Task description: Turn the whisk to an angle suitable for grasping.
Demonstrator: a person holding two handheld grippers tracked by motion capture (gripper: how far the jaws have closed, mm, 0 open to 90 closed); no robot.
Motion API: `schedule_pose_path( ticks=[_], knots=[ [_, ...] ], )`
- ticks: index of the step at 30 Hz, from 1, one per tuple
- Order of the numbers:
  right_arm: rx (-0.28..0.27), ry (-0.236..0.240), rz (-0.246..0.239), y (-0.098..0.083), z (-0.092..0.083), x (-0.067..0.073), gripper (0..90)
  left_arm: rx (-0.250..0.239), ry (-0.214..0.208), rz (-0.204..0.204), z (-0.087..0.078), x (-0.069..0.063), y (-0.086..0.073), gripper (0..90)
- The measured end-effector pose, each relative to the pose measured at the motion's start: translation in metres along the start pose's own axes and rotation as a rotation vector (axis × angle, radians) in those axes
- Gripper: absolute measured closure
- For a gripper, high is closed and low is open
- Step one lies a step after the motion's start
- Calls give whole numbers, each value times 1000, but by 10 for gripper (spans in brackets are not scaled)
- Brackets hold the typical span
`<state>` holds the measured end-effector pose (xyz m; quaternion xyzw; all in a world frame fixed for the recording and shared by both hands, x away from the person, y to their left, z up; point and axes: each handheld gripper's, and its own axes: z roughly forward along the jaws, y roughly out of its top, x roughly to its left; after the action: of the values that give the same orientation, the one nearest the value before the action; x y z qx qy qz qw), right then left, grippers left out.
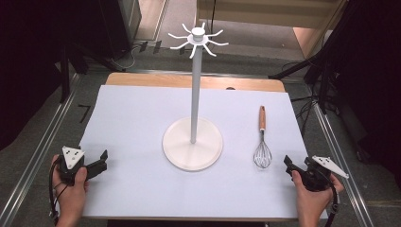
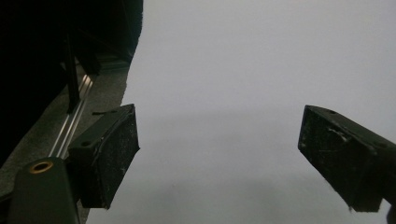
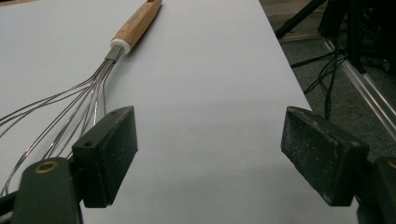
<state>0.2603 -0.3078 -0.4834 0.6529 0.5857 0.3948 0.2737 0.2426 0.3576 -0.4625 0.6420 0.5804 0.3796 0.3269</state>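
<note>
Bare white stand (image 1: 192,142), whisk (image 1: 262,137) beside it, both grippers apparently empty

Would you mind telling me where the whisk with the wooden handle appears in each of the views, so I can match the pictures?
High view: the whisk lies right of centre on the white sheet, handle away from the person, beside the white stand.
Left gripper view: the whisk is not in it.
Right gripper view: the whisk runs from upper centre to lower left, wires beside the left jaw.
Shared landmark: the white sheet.
</note>
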Motion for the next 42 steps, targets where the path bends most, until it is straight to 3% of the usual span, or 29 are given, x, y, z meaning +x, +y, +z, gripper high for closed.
schedule_pose_path(
  ticks=[8,9,11,13,15,20,21,23,24,25,26,28,29,32,35,38,42],
  knots=[
    [81,-6,-34,20,2,5,231,-4,-3,-6,0,1,0,133],
    [114,-5,-60,28,5,7,254,-2,-3,-7,0,1,0,134],
    [168,45,-70,37,10,9,217,-2,-4,-6,0,1,0,134],
    [193,38,-83,41,12,11,211,-2,-4,-6,0,1,0,134],
    [257,36,-138,53,17,19,195,-1,-5,-6,0,1,0,134],
    [330,37,-165,68,24,25,177,-4,-5,-5,0,1,0,135],
    [369,25,-168,76,27,27,146,-4,-7,-6,0,1,0,135],
    [389,27,-172,79,29,27,139,-2,-9,-6,0,1,0,135],
    [434,5,-169,86,34,28,151,1,-11,-5,0,1,0,136],
    [434,5,-169,86,34,28,151,0,-11,-6,0,1,0,136],
    [487,20,-159,92,40,29,173,-2,-10,-6,0,1,0,136],
    [516,26,-151,94,44,30,171,-2,-9,-6,0,1,0,136],
    [576,29,-142,98,52,32,143,-3,-9,-6,0,1,0,136],
    [647,-3,-150,104,63,37,139,0,-12,-6,0,1,0,136],
    [690,-14,-165,108,70,42,136,1,-11,-5,0,1,0,136],
    [770,-31,-157,114,83,51,137,-2,-8,-5,0,1,0,136],
    [805,-43,-142,120,91,55,136,0,-12,-5,0,1,0,136]
  ],
)
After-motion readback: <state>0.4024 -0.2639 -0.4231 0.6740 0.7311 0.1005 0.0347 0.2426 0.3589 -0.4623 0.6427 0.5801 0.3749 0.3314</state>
